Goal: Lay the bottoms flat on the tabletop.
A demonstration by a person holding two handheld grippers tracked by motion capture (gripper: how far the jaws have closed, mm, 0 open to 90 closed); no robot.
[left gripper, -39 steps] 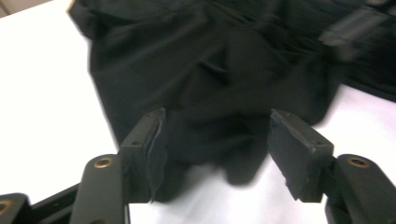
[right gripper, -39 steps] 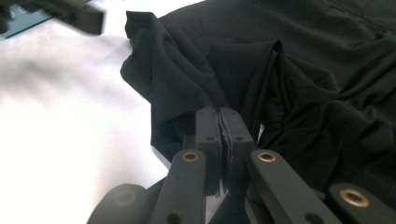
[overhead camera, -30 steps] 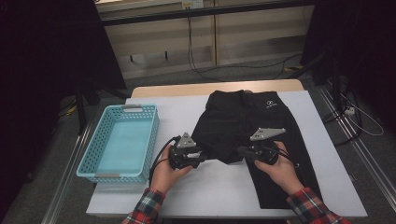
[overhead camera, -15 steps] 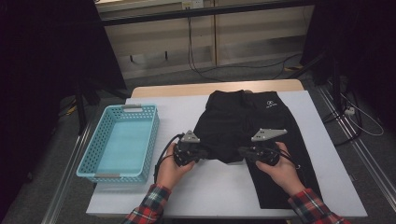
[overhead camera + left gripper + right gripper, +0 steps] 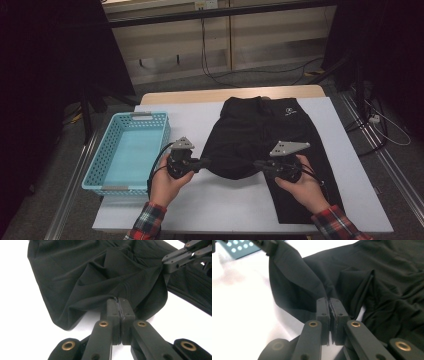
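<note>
Left hand-held gripper (image 5: pixel 206 162) has just closed on the black shorts' (image 5: pixel 260 135) leg hem and lifts; right hand-held gripper (image 5: pixel 257 164) clamps the same hem. Shorts on worktop (image 5: pixel 220 210), fold can begin.

Right gripper (image 5: pixel 329 302) jaws clamped on black garment (image 5: pixel 372 277) edge; fabric partly lifted above white table (image 5: pixel 239 310).

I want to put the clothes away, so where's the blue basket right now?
In the high view, the blue basket sits at the table's left edge, beside the left gripper.
</note>
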